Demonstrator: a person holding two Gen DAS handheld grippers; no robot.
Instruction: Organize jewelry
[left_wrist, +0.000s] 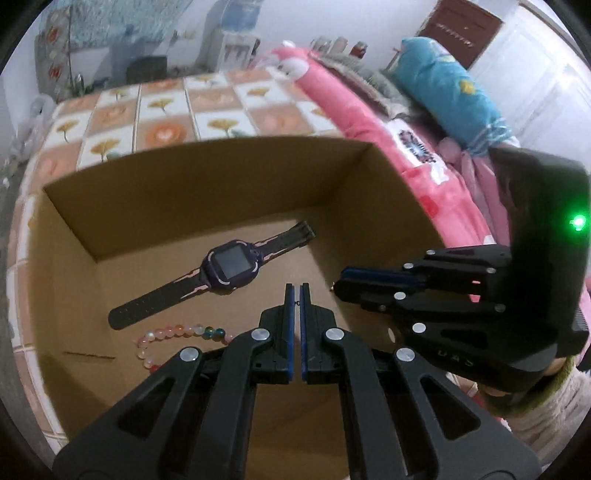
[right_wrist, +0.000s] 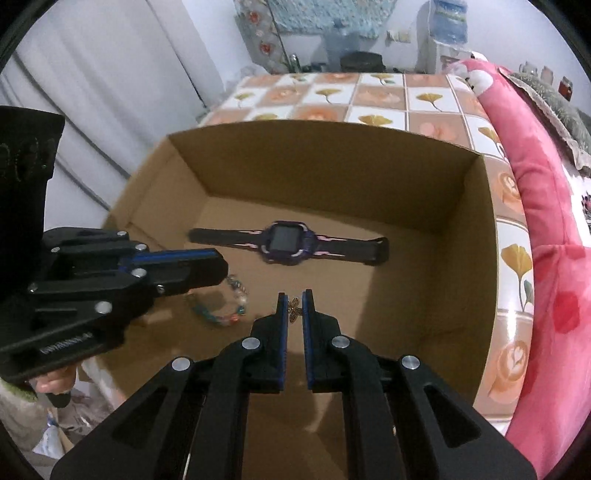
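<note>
An open cardboard box (left_wrist: 207, 173) (right_wrist: 476, 229) stands on a tiled surface. In it lie a purple smartwatch (left_wrist: 225, 266) (right_wrist: 286, 242) and a bead bracelet (left_wrist: 173, 334) (right_wrist: 229, 310). My left gripper (left_wrist: 296, 295) is nearly shut over the box floor, with a tiny thin piece between its tips; it also shows in the right wrist view (right_wrist: 221, 273). My right gripper (right_wrist: 294, 304) is shut on a small gold butterfly charm (right_wrist: 294, 308) above the box floor. It enters the left wrist view (left_wrist: 338, 286) from the right.
A pink quilt (left_wrist: 369, 122) (right_wrist: 546, 206) lies along the right of the box, with a blue pillow (left_wrist: 450, 92) behind it. The surface has a flower and heart tile cover (left_wrist: 166, 110) (right_wrist: 369, 96). White curtains (right_wrist: 92, 92) hang at the left.
</note>
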